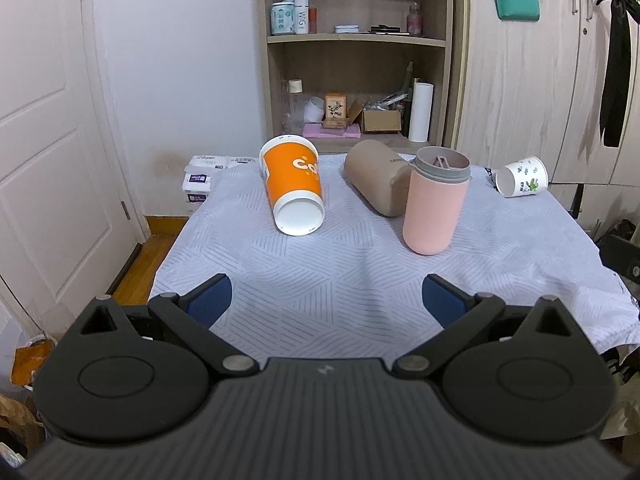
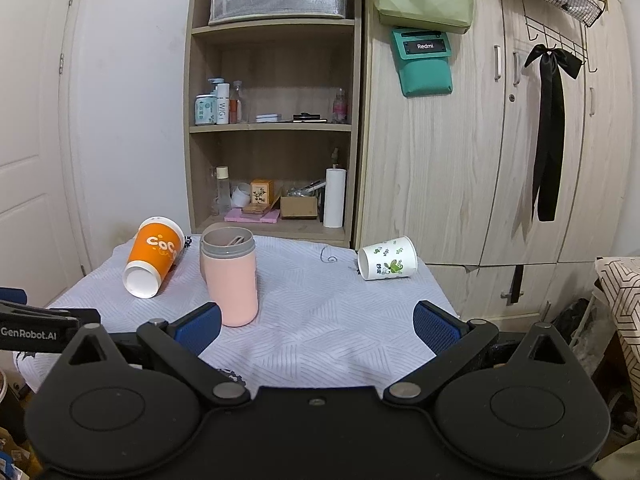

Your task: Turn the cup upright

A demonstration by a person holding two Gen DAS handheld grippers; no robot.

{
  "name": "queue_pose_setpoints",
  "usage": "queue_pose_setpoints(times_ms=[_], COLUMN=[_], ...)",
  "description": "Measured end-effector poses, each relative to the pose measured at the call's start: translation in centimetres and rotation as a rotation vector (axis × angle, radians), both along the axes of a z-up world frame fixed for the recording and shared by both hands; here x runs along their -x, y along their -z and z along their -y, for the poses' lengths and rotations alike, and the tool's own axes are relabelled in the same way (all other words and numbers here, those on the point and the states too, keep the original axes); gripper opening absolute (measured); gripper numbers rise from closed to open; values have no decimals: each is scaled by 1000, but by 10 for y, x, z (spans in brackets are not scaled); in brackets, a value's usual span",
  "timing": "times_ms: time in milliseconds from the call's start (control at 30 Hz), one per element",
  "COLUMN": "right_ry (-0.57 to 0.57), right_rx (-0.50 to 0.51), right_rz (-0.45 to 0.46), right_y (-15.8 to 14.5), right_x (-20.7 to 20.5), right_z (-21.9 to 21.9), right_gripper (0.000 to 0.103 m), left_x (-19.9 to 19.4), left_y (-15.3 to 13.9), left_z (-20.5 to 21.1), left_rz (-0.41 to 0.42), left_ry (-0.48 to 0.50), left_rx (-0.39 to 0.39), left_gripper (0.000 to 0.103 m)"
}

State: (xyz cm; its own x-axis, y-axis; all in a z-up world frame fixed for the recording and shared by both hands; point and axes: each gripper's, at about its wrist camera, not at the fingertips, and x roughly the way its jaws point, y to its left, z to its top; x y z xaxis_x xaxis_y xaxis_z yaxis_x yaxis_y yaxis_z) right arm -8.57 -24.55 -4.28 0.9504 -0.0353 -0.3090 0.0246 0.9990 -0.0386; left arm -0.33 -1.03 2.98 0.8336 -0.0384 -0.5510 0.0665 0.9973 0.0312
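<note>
An orange paper cup [image 1: 293,184] lies on its side on the white tablecloth [image 1: 340,264], base toward me; it also shows in the right wrist view [image 2: 154,256]. A tan cup [image 1: 374,182] lies on its side behind an upright pink cup [image 1: 434,204] with a grey rim, seen too in the right wrist view [image 2: 231,280]. A small white floral paper cup [image 1: 522,176] lies on its side at the far right [image 2: 387,258]. My left gripper [image 1: 326,300] is open and empty above the near cloth. My right gripper [image 2: 316,326] is open and empty.
A wooden shelf unit [image 2: 272,128] with bottles and boxes stands behind the table. Wooden cupboards [image 2: 500,160] stand to the right, a white door [image 1: 48,140] to the left. The left gripper's side [image 2: 36,328] shows at the left edge of the right wrist view.
</note>
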Motion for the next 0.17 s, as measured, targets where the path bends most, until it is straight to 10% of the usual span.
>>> queue_pose_setpoints(times_ms=[167], right_ry=[-1], right_rx=[4], right_rz=[2], right_y=[-1], right_x=[1], right_z=[1], right_gripper=[103], left_x=[0], left_y=[-1], left_z=[0], left_rz=[-3], left_ry=[6], left_rx=[3], left_gripper=[103])
